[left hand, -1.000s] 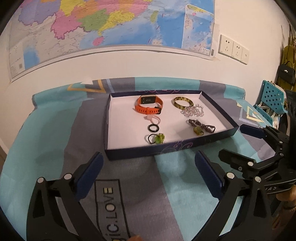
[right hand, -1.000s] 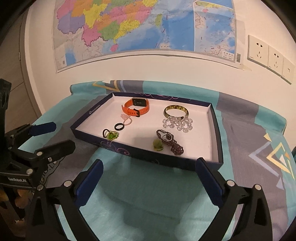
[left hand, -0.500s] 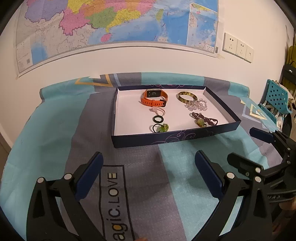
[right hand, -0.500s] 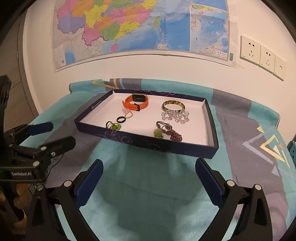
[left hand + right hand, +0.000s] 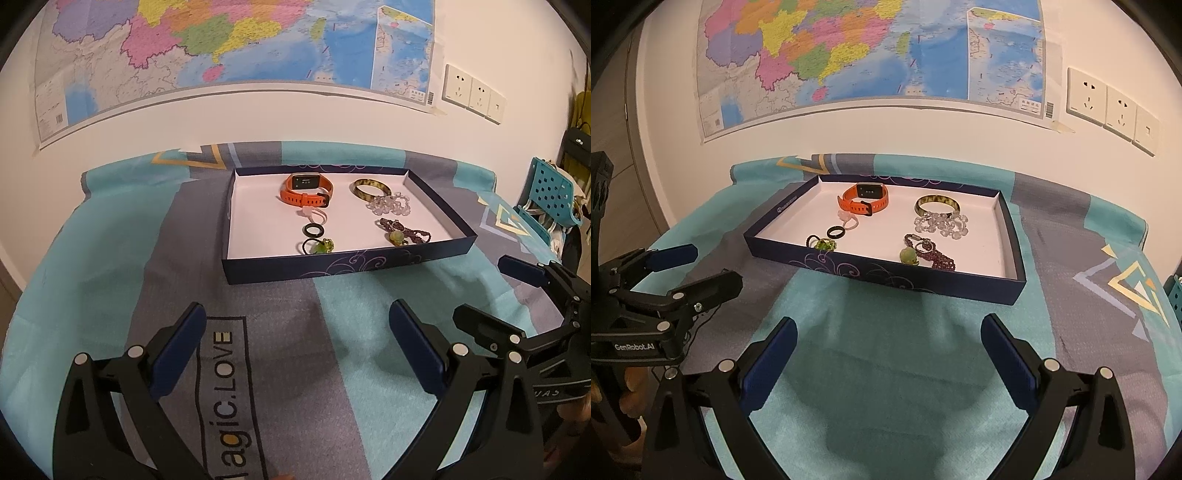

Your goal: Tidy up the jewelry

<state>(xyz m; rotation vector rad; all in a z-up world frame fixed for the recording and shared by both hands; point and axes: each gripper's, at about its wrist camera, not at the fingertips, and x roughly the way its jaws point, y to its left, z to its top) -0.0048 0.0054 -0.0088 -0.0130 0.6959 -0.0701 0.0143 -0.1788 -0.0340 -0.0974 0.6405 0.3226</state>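
Note:
A dark blue tray with a white floor lies on the patterned cloth. Inside it are an orange watch, a mottled bangle, a clear bead bracelet, a purple bead string with a green pendant, a black ring, a pale pink ring and a green-stone ring. My left gripper hangs open and empty above the cloth, short of the tray's front wall. My right gripper is likewise open and empty, off the tray's near right side.
A teal and grey cloth covers the table. A map and wall sockets are behind the tray. A blue perforated basket stands off the table's right end. Each gripper shows at the edge of the other's view.
Both grippers have drawn back from the tray and risen a little, so the tray sits farther off. Both stay open. The jewelry has not moved.

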